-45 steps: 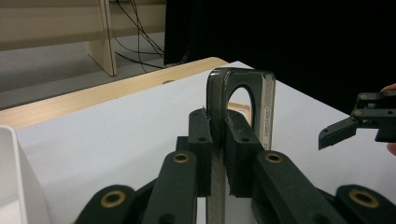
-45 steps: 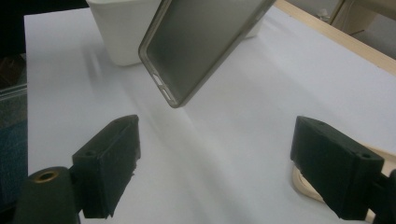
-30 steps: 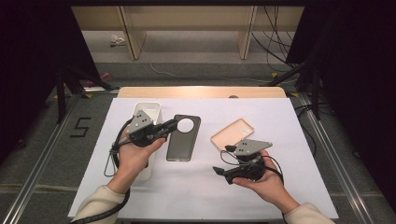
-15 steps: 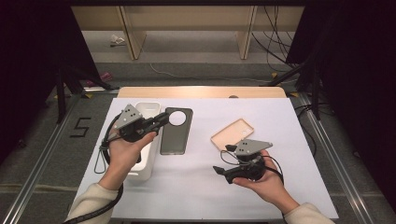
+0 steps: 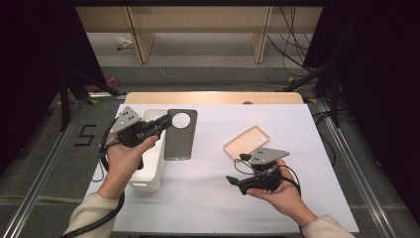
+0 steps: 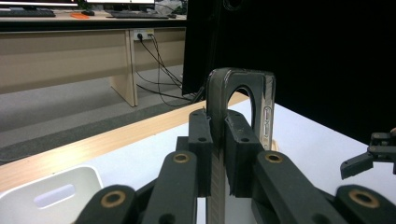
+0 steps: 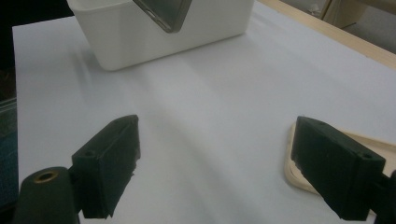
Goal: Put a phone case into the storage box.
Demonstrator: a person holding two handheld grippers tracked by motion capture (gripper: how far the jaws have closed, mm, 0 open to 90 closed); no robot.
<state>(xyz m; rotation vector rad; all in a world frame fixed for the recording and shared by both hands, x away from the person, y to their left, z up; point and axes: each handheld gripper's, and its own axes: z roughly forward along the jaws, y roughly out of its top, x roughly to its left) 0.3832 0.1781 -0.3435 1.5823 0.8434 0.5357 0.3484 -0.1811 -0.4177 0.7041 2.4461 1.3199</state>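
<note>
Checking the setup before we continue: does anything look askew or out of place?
Nothing is damaged or spilled. The beige phone case lies at an angle on the white table cover, while the left gripper holds the dark grey phone case.

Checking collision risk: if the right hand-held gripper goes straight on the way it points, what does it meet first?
Probably the white bin. The right hand-held gripper, jaws open, faces it across bare white table cover. The dark phone case hangs in front of the bin; depth is unclear.

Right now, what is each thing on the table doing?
Dark phone case: held up off the table, clamped in the left gripper.
Tan phone case: lying flat on the white sheet.
White bin: upright, open-topped.
Left gripper: shut on the case.
Right gripper: open, holding nothing.
</note>
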